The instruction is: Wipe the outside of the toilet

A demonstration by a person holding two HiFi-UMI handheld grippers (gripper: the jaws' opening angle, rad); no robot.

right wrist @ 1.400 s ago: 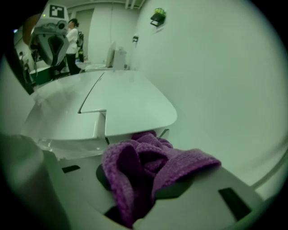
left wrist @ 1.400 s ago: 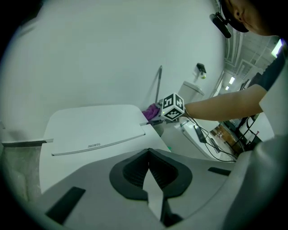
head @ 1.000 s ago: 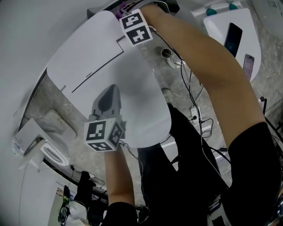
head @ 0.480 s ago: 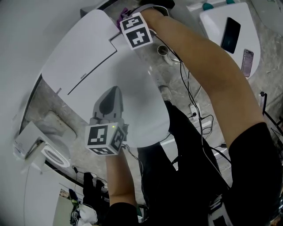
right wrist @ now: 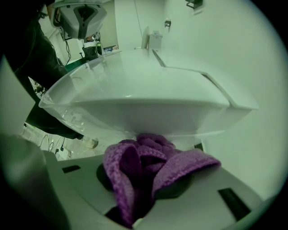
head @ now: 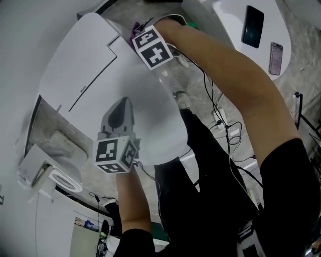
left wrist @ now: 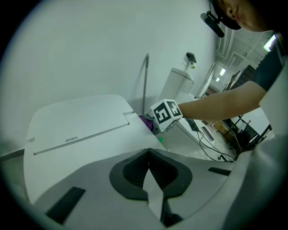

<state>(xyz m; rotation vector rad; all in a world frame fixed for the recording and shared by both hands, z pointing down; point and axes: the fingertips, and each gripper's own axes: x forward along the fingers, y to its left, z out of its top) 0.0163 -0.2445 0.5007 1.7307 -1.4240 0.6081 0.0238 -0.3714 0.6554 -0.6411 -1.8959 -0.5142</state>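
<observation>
The white toilet (head: 145,95) has its lid down, and its tank (head: 75,65) stands against the wall. My right gripper (head: 138,32) is at the toilet's far right side, beside the tank, shut on a purple cloth (head: 134,28). In the right gripper view the cloth (right wrist: 148,164) bunches between the jaws of the right gripper (right wrist: 144,179), pressed under the bowl's outer rim (right wrist: 135,112). My left gripper (head: 123,106) hovers over the lid, shut and empty. In the left gripper view the left gripper (left wrist: 148,157) points at the tank (left wrist: 76,121) and the cloth (left wrist: 146,122).
A second white fixture (head: 225,15) at the upper right carries a dark phone (head: 252,22) and a pink phone (head: 275,55). Cables (head: 220,130) trail over the stone floor on the right. A paper roll holder (head: 50,173) sits at the left wall. The person's black-clad legs fill the lower right.
The head view has swung, so the toilet sits lower left in frame. The right gripper stays with the cloth beside the tank, slightly shifted. The left gripper has hardly moved.
</observation>
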